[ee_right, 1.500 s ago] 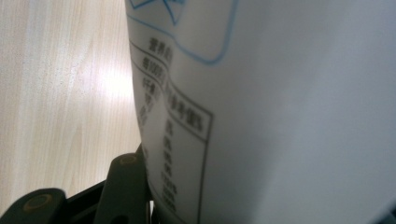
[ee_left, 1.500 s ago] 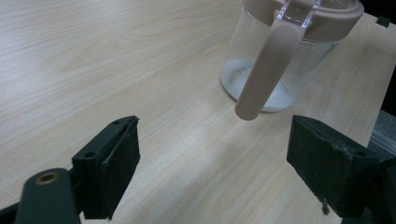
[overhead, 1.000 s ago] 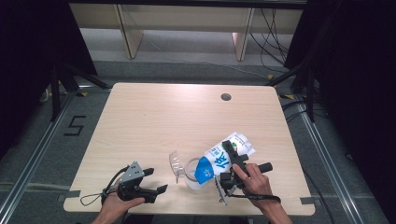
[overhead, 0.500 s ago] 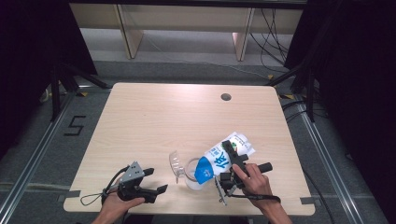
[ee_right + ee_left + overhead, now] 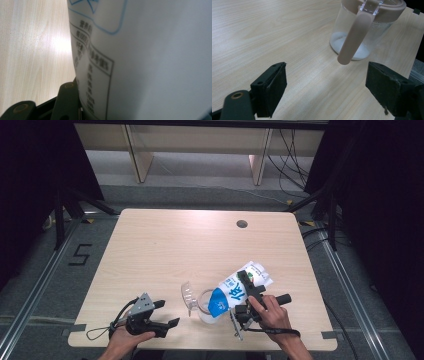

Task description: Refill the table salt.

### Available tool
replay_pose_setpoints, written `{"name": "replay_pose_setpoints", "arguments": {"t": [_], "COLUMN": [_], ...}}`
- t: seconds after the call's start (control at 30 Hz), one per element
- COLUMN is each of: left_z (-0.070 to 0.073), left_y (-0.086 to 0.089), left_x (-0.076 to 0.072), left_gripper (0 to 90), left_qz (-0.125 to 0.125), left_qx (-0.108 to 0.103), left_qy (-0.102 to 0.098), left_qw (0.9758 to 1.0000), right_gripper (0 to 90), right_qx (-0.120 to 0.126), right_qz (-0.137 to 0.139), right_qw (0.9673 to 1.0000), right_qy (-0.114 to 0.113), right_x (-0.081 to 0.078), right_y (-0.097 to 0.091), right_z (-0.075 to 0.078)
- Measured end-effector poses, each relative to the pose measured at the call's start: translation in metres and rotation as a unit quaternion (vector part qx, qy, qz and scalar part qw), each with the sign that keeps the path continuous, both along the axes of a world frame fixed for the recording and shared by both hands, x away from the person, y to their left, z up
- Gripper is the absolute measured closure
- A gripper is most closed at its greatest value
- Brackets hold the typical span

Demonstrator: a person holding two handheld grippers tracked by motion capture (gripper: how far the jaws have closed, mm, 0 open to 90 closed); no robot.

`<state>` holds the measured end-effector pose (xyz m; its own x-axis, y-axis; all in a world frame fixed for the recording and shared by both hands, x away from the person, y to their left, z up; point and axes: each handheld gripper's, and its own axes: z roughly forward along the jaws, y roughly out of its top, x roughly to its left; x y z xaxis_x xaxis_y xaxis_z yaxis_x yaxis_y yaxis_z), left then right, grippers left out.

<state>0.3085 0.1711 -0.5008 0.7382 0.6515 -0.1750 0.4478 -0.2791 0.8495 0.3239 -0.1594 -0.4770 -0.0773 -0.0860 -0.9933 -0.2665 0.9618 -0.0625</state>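
White-blue pouch [image 5: 235, 292]: tilted, mouth down over clear jug [image 5: 204, 304]
Right gripper [image 5: 245, 295]: jaws clamp pouch
Left gripper [image 5: 167, 315]: jaws wide, handle [image 5: 353, 37] ahead

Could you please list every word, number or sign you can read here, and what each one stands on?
"5": black figure on the floor left of the table.
Large white characters on the blue part of the bag: too small and tilted to read in the high view.
Boxed table of small print on the bag's white side: blurred, unreadable.
Jug: no text.
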Motion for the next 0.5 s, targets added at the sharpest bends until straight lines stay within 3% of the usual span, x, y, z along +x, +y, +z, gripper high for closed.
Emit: {"name": "replay_pose_setpoints", "arguments": {"t": [0.07, 0.1, 0.13, 0.2, 0.3, 0.43, 0.5], "left_z": [-0.0001, -0.0001, -0.0003, 0.0000, 0.0000, -0.0005, 0.0001], "left_y": [-0.0002, -0.0003, -0.0003, -0.0001, 0.0000, -0.0003, -0.0001], "left_x": [0.0000, -0.0002, -0.0001, -0.0001, 0.0000, 0.0000, -0.0002], "left_gripper": [16.6, 16.7, 16.7, 16.7, 16.7, 16.7, 16.7], "left_qz": [0.000, 0.000, -0.001, 0.000, 0.000, -0.002, 0.000], "left_qx": [0.000, 0.001, -0.001, 0.001, 0.000, -0.002, 0.002], "left_qy": [0.000, 0.001, 0.000, 0.000, 0.000, -0.001, 0.000], "left_qw": [1.0000, 1.0000, 1.0000, 1.0000, 1.0000, 1.0000, 1.0000], "right_gripper": [52.4, 52.4, 52.4, 52.4, 52.5, 52.8, 52.8], "right_qx": [-0.032, -0.004, 0.002, -0.023, -0.011, -0.003, -0.010], "right_qz": [0.015, 0.009, 0.002, 0.018, -0.004, 0.005, 0.011], "right_qw": [0.9993, 0.9999, 1.0000, 0.9994, 0.9999, 1.0000, 0.9998], "right_qy": [-0.013, -0.006, -0.003, -0.016, 0.000, -0.007, -0.011], "right_x": [0.0012, 0.0011, 0.0003, 0.0021, -0.0002, 0.0007, 0.0014], "right_y": [0.0016, 0.0003, 0.0000, 0.0015, 0.0005, 0.0005, 0.0011], "right_z": [0.0049, 0.0008, -0.0004, 0.0039, 0.0007, -0.0011, -0.0003]}}
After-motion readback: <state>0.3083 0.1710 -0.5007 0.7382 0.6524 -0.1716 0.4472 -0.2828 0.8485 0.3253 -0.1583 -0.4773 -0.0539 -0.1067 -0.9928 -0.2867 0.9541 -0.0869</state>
